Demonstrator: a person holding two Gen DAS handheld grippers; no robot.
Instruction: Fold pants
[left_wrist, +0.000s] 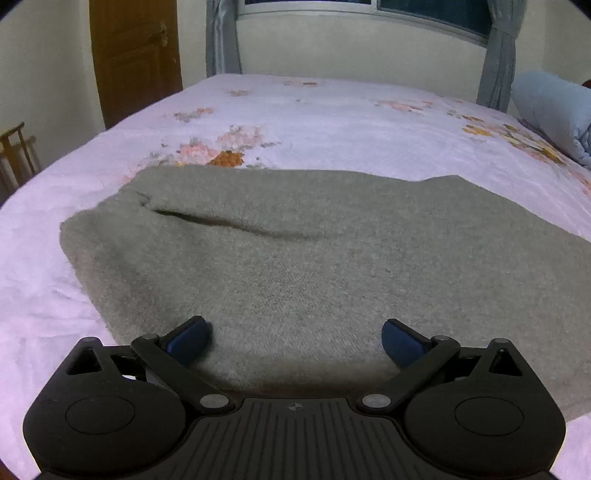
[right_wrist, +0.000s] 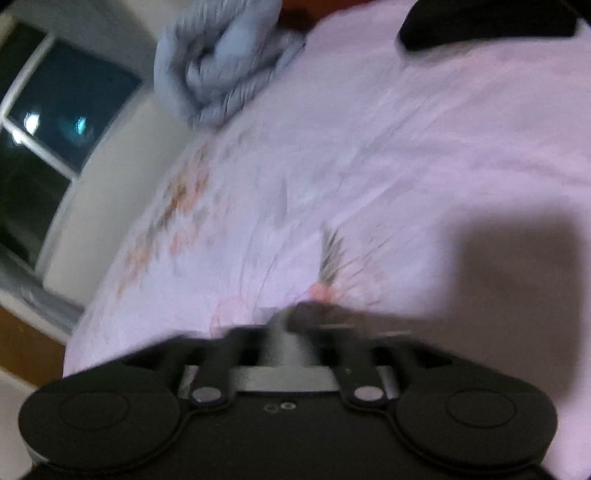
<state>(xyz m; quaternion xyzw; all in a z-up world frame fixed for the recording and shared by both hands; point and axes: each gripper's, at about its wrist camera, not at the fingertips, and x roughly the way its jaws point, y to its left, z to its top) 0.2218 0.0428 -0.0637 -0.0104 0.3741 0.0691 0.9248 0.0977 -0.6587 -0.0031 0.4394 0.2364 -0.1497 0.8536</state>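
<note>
The grey fleece pants (left_wrist: 295, 251) lie spread flat on the pink floral bedsheet (left_wrist: 314, 110), with a dark pocket slit near the left. My left gripper (left_wrist: 295, 336) is open, its blue pads wide apart, low over the near edge of the pants and holding nothing. In the blurred right wrist view, my right gripper (right_wrist: 291, 325) has its fingers drawn together on a bunched piece of grey pants fabric (right_wrist: 284, 347), above the pink sheet (right_wrist: 369, 147).
A rolled light-blue blanket (left_wrist: 554, 110) lies at the bed's far right and also shows in the right wrist view (right_wrist: 218, 62). A wooden door (left_wrist: 136, 59), a window with grey curtains (left_wrist: 498, 51) and a wooden chair (left_wrist: 16, 151) stand around the bed. A black object (right_wrist: 487, 22) lies on the sheet.
</note>
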